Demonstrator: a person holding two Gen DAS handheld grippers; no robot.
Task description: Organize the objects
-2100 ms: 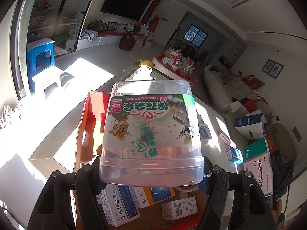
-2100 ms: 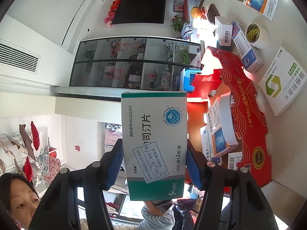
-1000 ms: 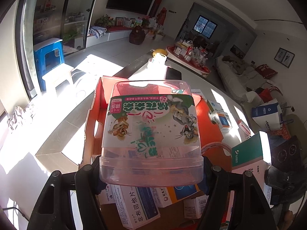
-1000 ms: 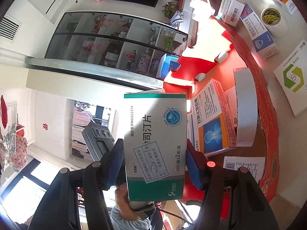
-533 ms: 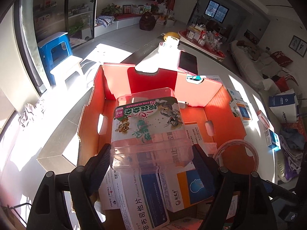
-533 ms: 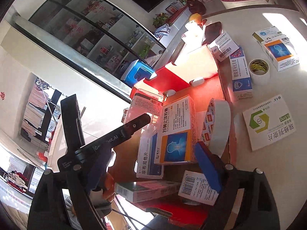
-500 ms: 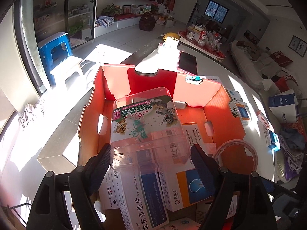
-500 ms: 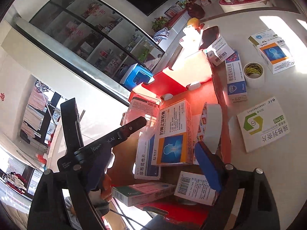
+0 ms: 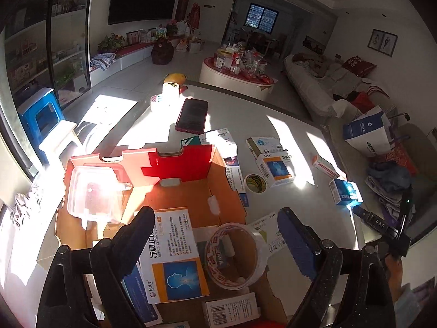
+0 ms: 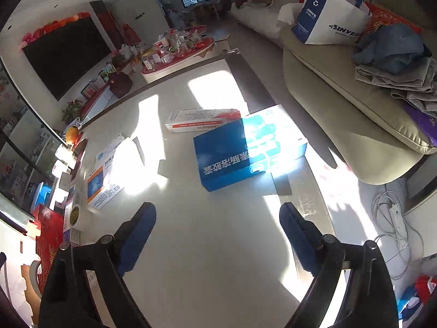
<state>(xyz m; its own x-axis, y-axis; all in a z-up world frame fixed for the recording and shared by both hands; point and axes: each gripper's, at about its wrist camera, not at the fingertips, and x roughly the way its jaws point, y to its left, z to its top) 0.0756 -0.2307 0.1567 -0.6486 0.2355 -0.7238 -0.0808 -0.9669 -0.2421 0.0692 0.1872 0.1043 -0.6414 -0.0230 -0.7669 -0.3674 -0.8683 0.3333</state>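
Note:
An open red cardboard box stands on the white table. A clear plastic container lies in its far left corner. Nearer me in the box are an orange-and-white medicine box and a big tape roll. My left gripper hovers above them, its jaws opening, nothing between them. My right gripper is over bare table, its jaws also opening and empty. Ahead of it lie a blue box and a white-and-red box. The red box's edge shows at far left.
A phone, a small tape roll and several loose medicine boxes lie on the table beyond the red box. A sofa runs past the table's right edge. A power strip with its cable lies on the floor.
The left gripper let go of the clear container, which now lies in the box, and drew back. The right gripper dropped its green-and-white box and swung away to the open table.

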